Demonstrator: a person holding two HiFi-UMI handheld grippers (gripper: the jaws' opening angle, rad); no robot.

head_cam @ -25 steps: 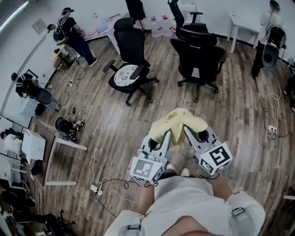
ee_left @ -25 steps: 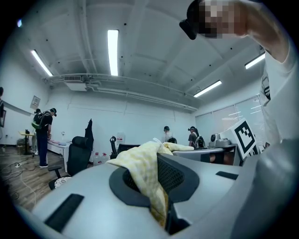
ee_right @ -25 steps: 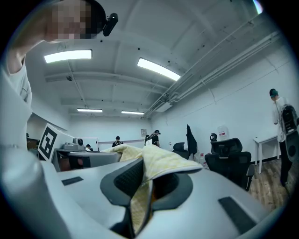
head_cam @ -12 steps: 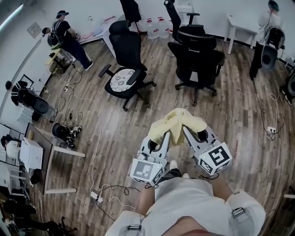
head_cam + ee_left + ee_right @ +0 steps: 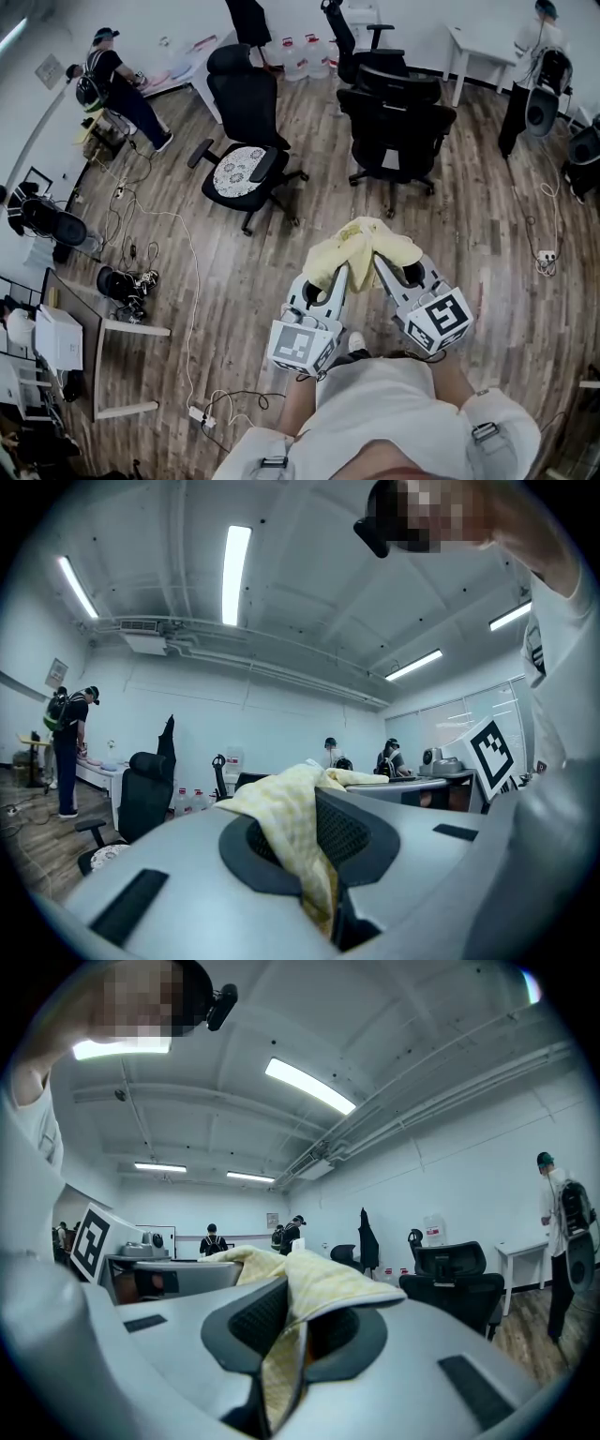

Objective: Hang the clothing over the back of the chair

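Clothing (image 5: 362,246) nearer chair (image 5: 397,124) than before

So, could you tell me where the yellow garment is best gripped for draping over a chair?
Grip the yellow garment at two separate spots, from the person's side, as the left gripper and right gripper do now: it is limp and bunches between them.

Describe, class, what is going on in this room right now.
A person holds a gripper in each hand. The left gripper and the right gripper are both shut on one yellow garment, carried bunched between them above the wooden floor. Black office chairs stand ahead, one with a patterned seat. The garment hangs over no chair back yet.
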